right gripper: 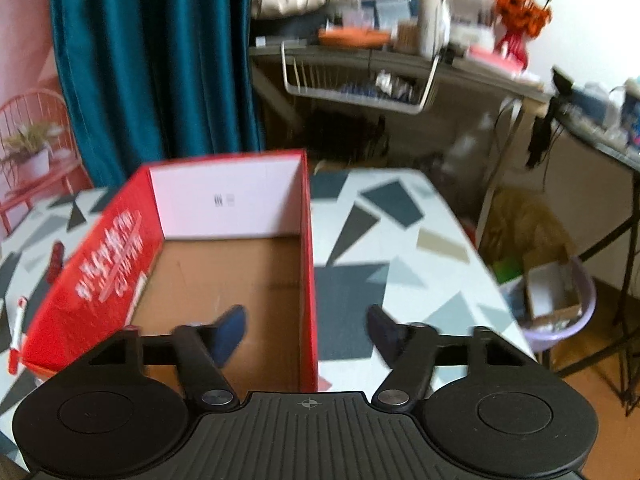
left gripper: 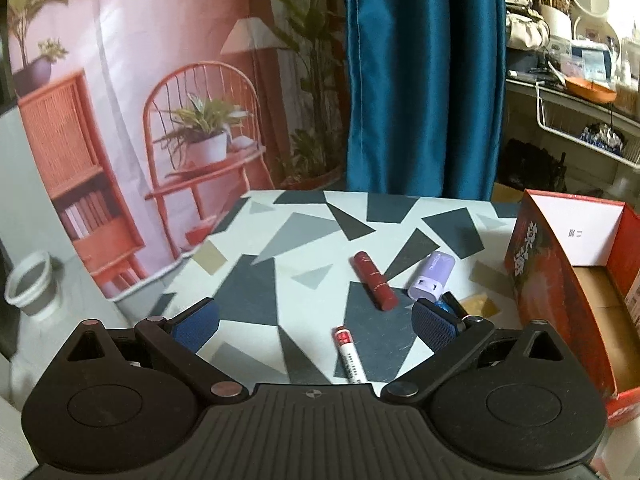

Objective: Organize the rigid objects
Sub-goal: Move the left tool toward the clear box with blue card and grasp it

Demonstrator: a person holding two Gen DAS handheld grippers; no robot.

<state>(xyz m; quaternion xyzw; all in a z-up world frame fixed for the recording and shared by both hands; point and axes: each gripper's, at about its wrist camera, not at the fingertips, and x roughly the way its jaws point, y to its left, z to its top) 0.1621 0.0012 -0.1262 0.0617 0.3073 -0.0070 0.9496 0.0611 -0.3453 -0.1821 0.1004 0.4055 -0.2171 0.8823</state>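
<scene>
Looked like a lived-in room of a home, partly dressed as a filming corner. Shown by a teal satin curtain beside a printed pink backdrop of chairs and plants, a cluttered grey side desk with a white wire basket, orange artificial flowers, and a lilac plastic waste bin on wooden flooring.
</scene>
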